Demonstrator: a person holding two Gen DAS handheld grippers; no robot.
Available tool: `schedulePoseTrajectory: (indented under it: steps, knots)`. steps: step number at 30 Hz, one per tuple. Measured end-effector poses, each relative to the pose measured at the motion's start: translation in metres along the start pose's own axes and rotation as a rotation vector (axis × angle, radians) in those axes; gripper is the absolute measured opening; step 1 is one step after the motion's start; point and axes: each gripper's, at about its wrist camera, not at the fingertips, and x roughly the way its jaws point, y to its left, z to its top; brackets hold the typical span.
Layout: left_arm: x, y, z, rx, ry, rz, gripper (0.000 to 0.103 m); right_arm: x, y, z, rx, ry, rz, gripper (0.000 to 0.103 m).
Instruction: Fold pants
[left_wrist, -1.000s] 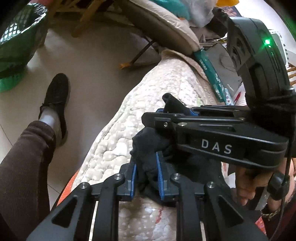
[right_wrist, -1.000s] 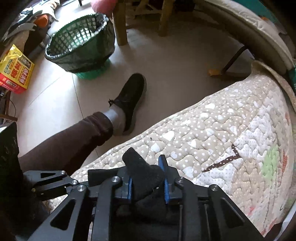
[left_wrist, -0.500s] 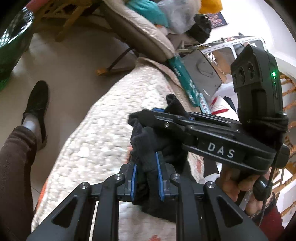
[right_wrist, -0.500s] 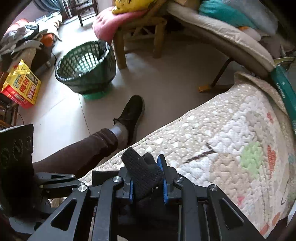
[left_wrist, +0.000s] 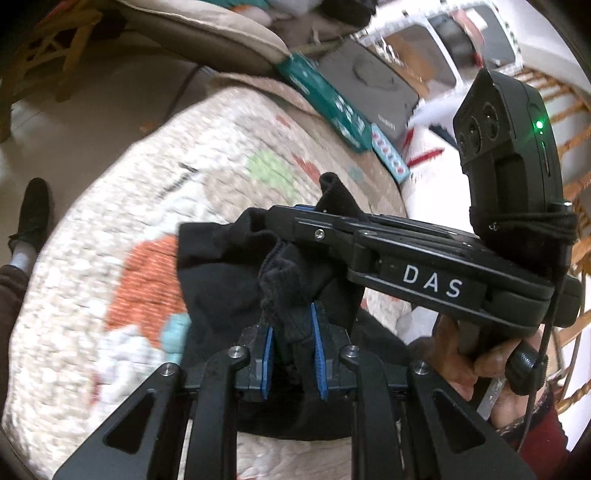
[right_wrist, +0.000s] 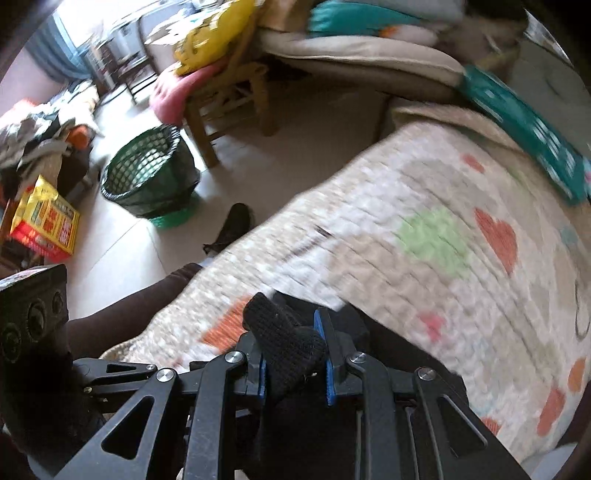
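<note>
Pants: one black pair (left_wrist: 218, 291), soft ribbed knit, bunched in folds over the quilt and pinched at two spots.
Left claw: (left_wrist: 291, 328) clenched on a ribbed fold of the pants between two blue-lined pads (left_wrist: 318, 343).
Right claw: (right_wrist: 293, 347) clamped on a knitted nub of the pants; in the left wrist view it (left_wrist: 295, 218) lies sideways across the frame, its black body lettered "DAS".
Right hand: one (left_wrist: 476, 362), gripping the handle beneath.
Quilt: one (right_wrist: 424, 258), padded and stitched, beige with orange hearts and a green blob.
Basket: one green mesh tub (right_wrist: 151, 173) on the tiled floor.
Shoe: one black (right_wrist: 232, 225).
Box: one long teal carton (left_wrist: 325, 99) at the quilt's far edge.
</note>
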Motion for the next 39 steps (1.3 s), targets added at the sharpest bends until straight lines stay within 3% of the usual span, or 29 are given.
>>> schedulePoseTrajectory:
  steps: [11,13,16,19,22,27,31,35,36,37,38,39]
  knots:
    - [0.070,-0.053,-0.033,0.142,0.123,0.115,0.018,0.003,-0.096,-0.078,0.261,-0.037,0.056,0.027]
    - [0.074,-0.061,-0.040,0.170,0.146,0.119,0.029,0.005,-0.113,-0.093,0.336,-0.041,0.071,0.033]
    - [0.063,-0.069,-0.053,0.205,0.170,0.095,0.042,-0.004,-0.140,-0.119,0.440,-0.080,0.006,0.043]
    - [0.041,-0.074,-0.065,0.252,0.178,0.091,0.045,-0.022,-0.164,-0.142,0.539,-0.117,-0.054,0.051]
    - [0.010,-0.071,-0.071,0.267,0.153,0.089,0.046,-0.050,-0.175,-0.156,0.582,-0.184,-0.114,0.051]
    - [-0.005,-0.042,-0.052,0.176,0.087,0.198,0.048,-0.073,-0.142,-0.140,0.522,-0.267,-0.013,0.051]
    - [0.001,-0.027,-0.042,0.139,0.064,0.268,0.048,-0.050,-0.093,-0.115,0.380,-0.192,0.007,0.051]
    - [-0.007,-0.019,-0.048,0.137,0.071,0.270,0.048,-0.018,-0.062,-0.112,0.301,-0.122,-0.019,0.051]
    - [-0.008,-0.018,-0.047,0.141,0.070,0.277,0.048,-0.011,-0.058,-0.113,0.291,-0.101,-0.025,0.048]
    - [-0.009,-0.016,-0.048,0.145,0.067,0.282,0.048,-0.008,-0.057,-0.115,0.290,-0.086,-0.037,0.025]
    - [-0.011,-0.015,-0.048,0.144,0.064,0.282,0.048,-0.006,-0.059,-0.117,0.300,-0.072,-0.048,0.009]
    - [-0.013,-0.014,-0.047,0.141,0.061,0.282,0.048,-0.007,-0.063,-0.120,0.319,-0.070,-0.054,0.008]
